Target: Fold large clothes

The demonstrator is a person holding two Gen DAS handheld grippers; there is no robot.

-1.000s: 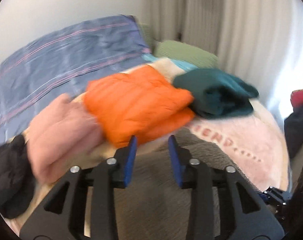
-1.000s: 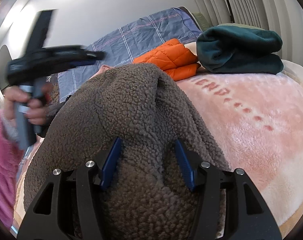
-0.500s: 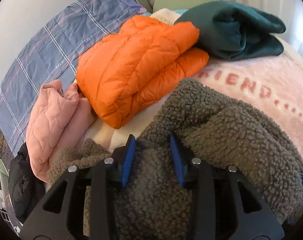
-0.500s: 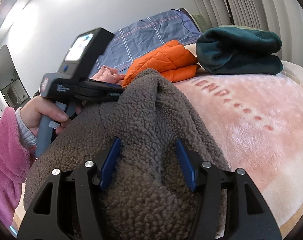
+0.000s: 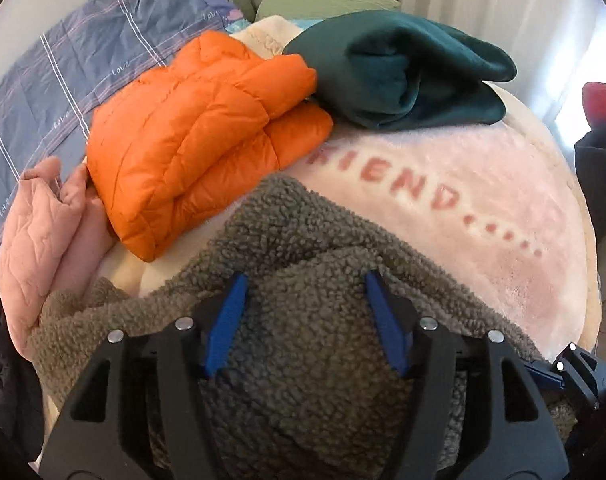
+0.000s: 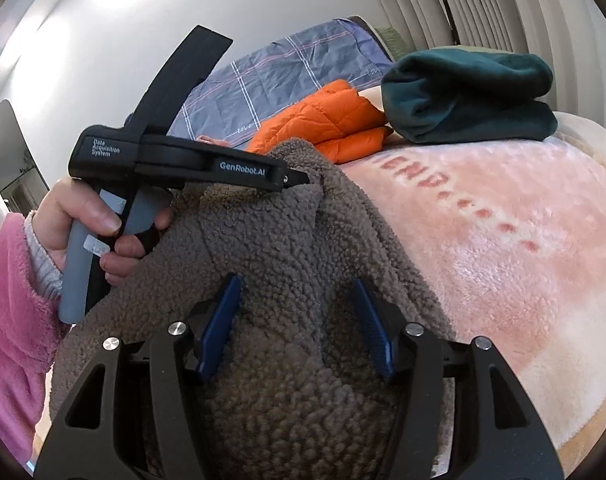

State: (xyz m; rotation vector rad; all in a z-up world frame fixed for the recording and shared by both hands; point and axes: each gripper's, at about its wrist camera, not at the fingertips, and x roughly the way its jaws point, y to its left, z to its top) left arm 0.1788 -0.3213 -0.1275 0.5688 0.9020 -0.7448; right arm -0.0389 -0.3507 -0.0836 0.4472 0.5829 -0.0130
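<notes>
Nubbly grey-brown sherpa fleece garment (image 5: 303,320) heaped on pink plush blanket (image 5: 483,208), left tongs (image 5: 305,320) opening around it, right tongs (image 6: 295,320) pinching a fold, only right view shows the person's hand (image 6: 91,224), only left view a pink quilted garment (image 5: 35,232).

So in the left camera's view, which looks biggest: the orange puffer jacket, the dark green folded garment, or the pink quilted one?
1. orange puffer jacket
2. dark green folded garment, not far behind; it lies farther back, so its true size may match or exceed the orange one
3. pink quilted garment, smallest, though partly hidden at the edge
</notes>
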